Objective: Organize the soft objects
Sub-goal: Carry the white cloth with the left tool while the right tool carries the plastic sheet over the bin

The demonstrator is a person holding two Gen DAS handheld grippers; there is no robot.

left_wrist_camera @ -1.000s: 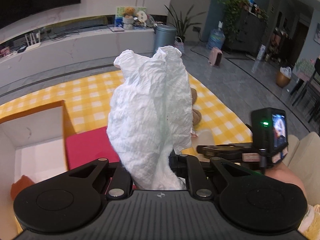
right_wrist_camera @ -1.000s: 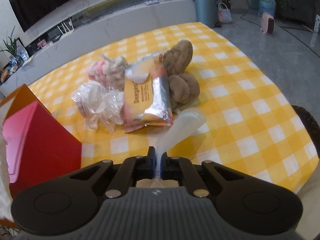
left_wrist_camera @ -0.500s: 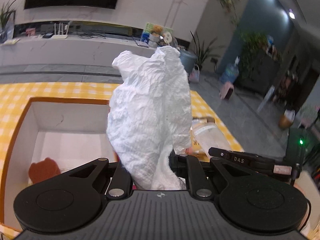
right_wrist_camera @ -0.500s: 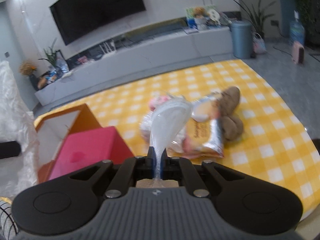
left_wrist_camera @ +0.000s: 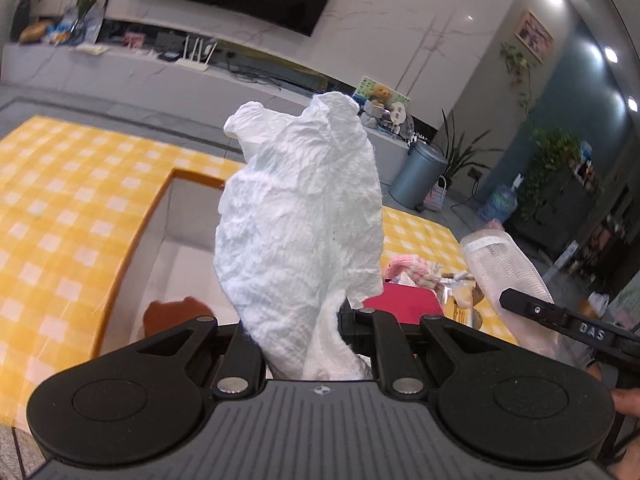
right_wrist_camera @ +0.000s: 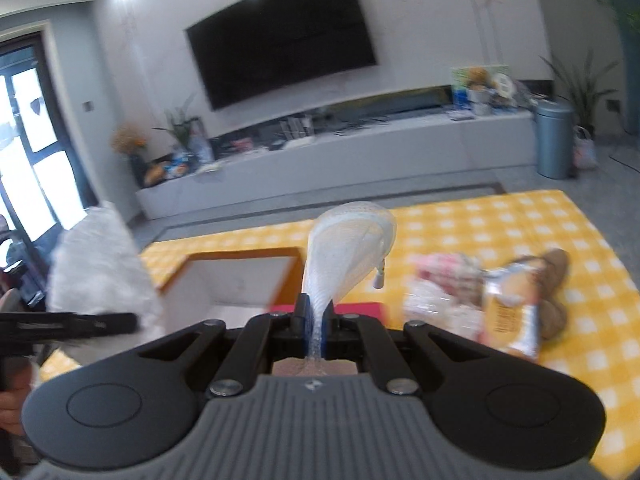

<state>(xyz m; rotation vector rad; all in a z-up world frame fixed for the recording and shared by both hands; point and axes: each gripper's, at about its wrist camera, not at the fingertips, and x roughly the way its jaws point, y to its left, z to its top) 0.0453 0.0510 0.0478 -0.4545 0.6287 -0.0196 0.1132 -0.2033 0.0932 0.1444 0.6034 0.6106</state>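
Note:
My left gripper (left_wrist_camera: pixel 306 330) is shut on a crumpled white tissue (left_wrist_camera: pixel 300 216) and holds it upright over the open orange box (left_wrist_camera: pixel 136 240), which has a brown soft item (left_wrist_camera: pixel 170 314) inside. My right gripper (right_wrist_camera: pixel 314 318) is shut on a clear inflated air pouch (right_wrist_camera: pixel 348 252), raised near the box (right_wrist_camera: pixel 236 280); the pouch also shows in the left wrist view (left_wrist_camera: pixel 504 276). A pink knitted item (left_wrist_camera: pixel 404 270), a snack packet (right_wrist_camera: pixel 508 312) and a brown plush (right_wrist_camera: pixel 554 280) lie on the yellow checked cloth (right_wrist_camera: pixel 520 216).
The box's red flap (left_wrist_camera: pixel 400 304) lies between box and pile. A crinkled clear bag (right_wrist_camera: pixel 436 304) lies by the packet. Beyond the table are a TV wall, a low white bench and a grey bin (right_wrist_camera: pixel 554 140).
Both grippers have lifted and swung left toward the box with their loads. The right gripper's pouch came up off the cloth. The box interior is now under the tissue.

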